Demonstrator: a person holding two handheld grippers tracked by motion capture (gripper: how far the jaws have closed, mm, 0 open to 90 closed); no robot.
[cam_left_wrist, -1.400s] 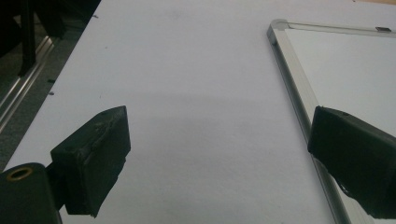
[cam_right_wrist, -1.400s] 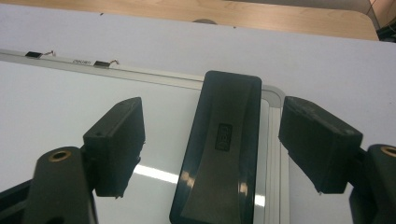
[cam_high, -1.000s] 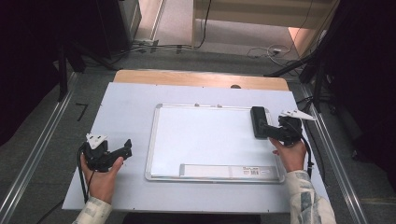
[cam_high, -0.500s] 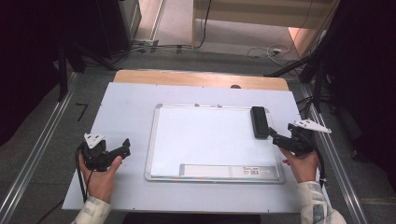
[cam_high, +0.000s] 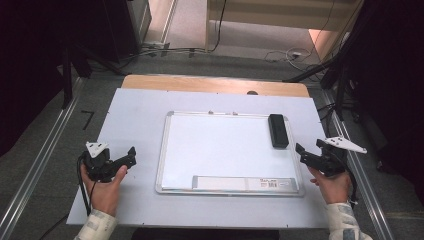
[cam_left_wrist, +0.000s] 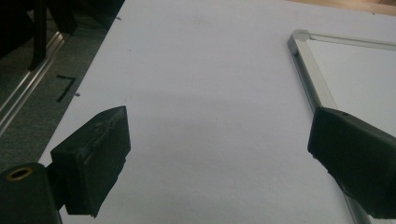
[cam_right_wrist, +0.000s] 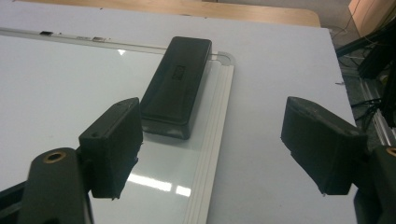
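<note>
On the whiteboard's (cam_high: 227, 150) far right corner lies the black eraser (cam_high: 278, 130), long side running along the board's right frame, flat, one end close to the far corner. Right gripper (cam_high: 305, 154) sits just off the whiteboard's right edge, near-side of the eraser and apart from it, no contact; jaws stand apart with nothing between them. In the right gripper view the eraser (cam_right_wrist: 176, 85) lies ahead and toward the left jaw, its near end partly behind that jaw's tip, the whiteboard frame (cam_right_wrist: 215, 140) running up between the jaws. Left gripper (cam_high: 126, 159) rests left of the whiteboard, off its left frame, well apart from the eraser; jaws wide apart, empty, over bare white table sheet (cam_left_wrist: 201, 93).

Writing: the eraser's top has a small embossed label, too blurred to read. A strip along the whiteboard's near edge (cam_high: 242, 183) carries a small printed block like a barcode at its right end, text unreadable. Left of the table, a black mark like a "7" (cam_high: 87, 119) on the floor.
</note>
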